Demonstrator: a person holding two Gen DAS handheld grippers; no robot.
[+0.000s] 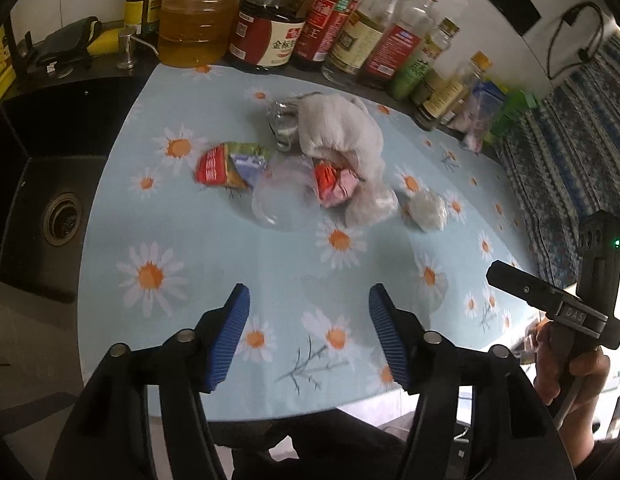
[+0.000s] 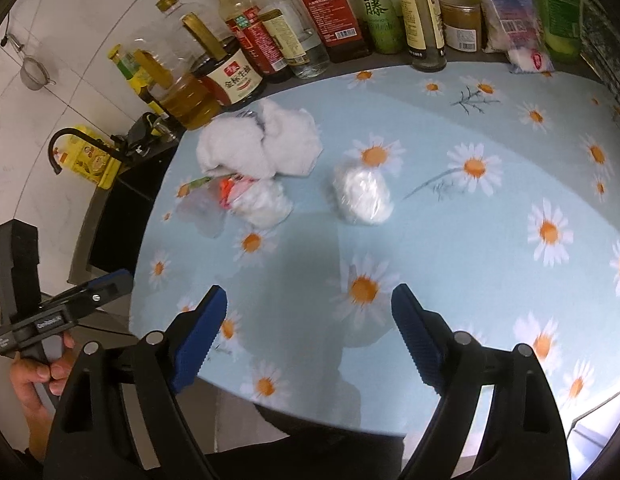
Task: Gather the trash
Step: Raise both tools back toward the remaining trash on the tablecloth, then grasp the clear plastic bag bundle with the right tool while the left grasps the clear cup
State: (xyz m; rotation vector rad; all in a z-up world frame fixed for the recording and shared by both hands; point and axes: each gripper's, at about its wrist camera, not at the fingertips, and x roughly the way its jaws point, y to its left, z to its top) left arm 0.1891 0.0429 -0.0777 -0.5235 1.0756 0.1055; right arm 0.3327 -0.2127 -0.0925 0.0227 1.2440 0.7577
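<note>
Trash lies in a heap on the daisy-print tablecloth [image 1: 238, 264]: a crumpled white cloth [image 1: 341, 128], a red and green wrapper [image 1: 230, 164], a red and pink wrapper [image 1: 333, 184], a clear plastic piece [image 1: 278, 200] and a wrapped white ball [image 1: 425, 208]. The cloth [image 2: 262, 140] and the ball [image 2: 361, 194] also show in the right wrist view. My left gripper [image 1: 310, 300] is open and empty, short of the heap. My right gripper [image 2: 310, 300] is open and empty near the table's front edge; its body shows in the left wrist view [image 1: 557, 304].
A row of sauce and oil bottles [image 1: 266, 36] lines the back of the table. A black sink [image 1: 50, 184] with a tap [image 2: 70, 144] lies to the left. A blue patterned cloth [image 1: 565, 160] hangs at the right. Packets [image 2: 517, 28] stand at the back right.
</note>
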